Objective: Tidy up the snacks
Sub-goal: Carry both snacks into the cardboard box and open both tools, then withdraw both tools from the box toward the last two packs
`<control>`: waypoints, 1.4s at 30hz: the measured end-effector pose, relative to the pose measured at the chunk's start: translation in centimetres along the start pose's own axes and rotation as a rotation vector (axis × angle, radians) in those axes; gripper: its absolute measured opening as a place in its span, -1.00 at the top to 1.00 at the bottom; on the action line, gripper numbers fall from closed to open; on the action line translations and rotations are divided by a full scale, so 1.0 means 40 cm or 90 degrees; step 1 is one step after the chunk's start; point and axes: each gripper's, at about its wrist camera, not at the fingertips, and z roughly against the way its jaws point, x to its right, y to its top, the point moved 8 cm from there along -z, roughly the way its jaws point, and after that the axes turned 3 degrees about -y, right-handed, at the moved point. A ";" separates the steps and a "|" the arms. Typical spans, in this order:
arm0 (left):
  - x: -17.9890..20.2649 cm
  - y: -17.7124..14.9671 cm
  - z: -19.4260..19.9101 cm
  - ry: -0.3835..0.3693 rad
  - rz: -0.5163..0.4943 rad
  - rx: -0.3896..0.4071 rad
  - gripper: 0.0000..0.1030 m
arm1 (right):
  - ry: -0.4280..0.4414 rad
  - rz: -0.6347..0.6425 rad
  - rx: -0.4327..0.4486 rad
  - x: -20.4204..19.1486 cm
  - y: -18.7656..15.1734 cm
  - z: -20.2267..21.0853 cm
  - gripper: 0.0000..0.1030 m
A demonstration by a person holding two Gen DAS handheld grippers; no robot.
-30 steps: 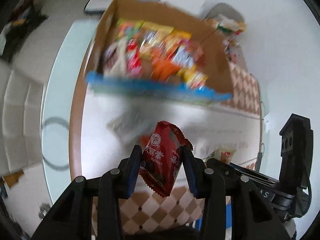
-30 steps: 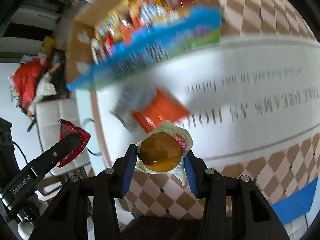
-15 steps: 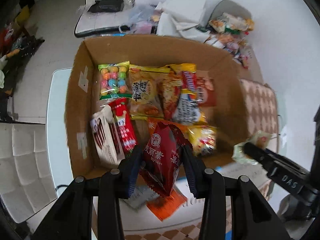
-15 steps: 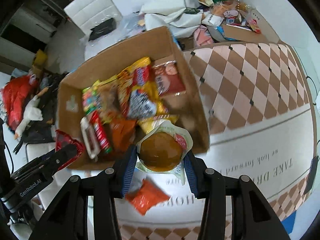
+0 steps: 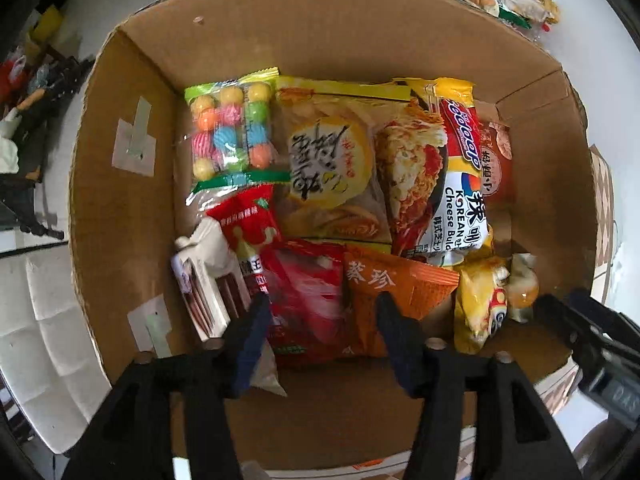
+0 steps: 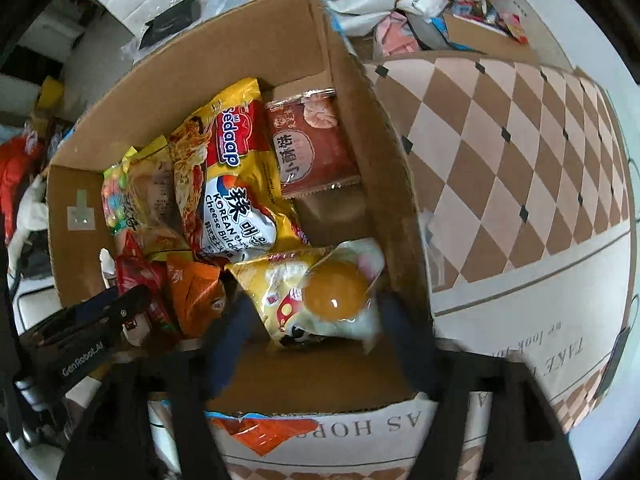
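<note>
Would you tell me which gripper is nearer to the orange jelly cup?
Right. The right gripper straddles the orange jelly cup; the left gripper hangs over the red packet, farther along the cardboard box.

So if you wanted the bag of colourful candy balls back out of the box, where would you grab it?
Probably by the green sealed strip along the nearer end of the candy-ball bag, coming straight down from above. The bag lies flat on top in the far left part of the cardboard box, uncovered. The flat strip suits a pinch; the round balls would likely slip between the pads.
</note>
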 end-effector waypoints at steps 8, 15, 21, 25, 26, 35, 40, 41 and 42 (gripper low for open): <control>0.006 -0.005 0.032 -0.010 0.009 0.030 -0.17 | -0.008 0.023 0.010 -0.023 0.009 0.011 -0.65; -0.002 -0.022 0.141 0.015 0.009 0.119 -0.30 | -0.015 0.035 0.050 -0.020 -0.004 0.061 -0.65; -0.016 -0.067 0.211 0.033 0.011 0.183 -0.32 | -0.030 0.059 0.107 -0.028 -0.044 0.130 -0.65; -0.025 -0.115 0.265 0.041 0.023 0.229 -0.32 | -0.041 0.073 0.157 -0.035 -0.081 0.193 -0.65; -0.028 -0.132 0.279 0.042 0.025 0.238 -0.32 | -0.045 0.077 0.170 -0.036 -0.092 0.210 -0.65; -0.012 -0.249 0.375 0.059 0.012 0.295 -0.32 | -0.047 0.088 0.254 -0.039 -0.199 0.339 -0.65; -0.007 -0.301 0.434 0.054 0.017 0.325 -0.32 | -0.033 0.089 0.278 -0.040 -0.258 0.400 -0.65; -0.006 -0.311 0.444 0.054 0.018 0.331 -0.32 | -0.032 0.089 0.283 -0.039 -0.267 0.410 -0.65; -0.005 -0.320 0.454 0.054 0.018 0.337 -0.32 | -0.030 0.089 0.287 -0.039 -0.277 0.420 -0.65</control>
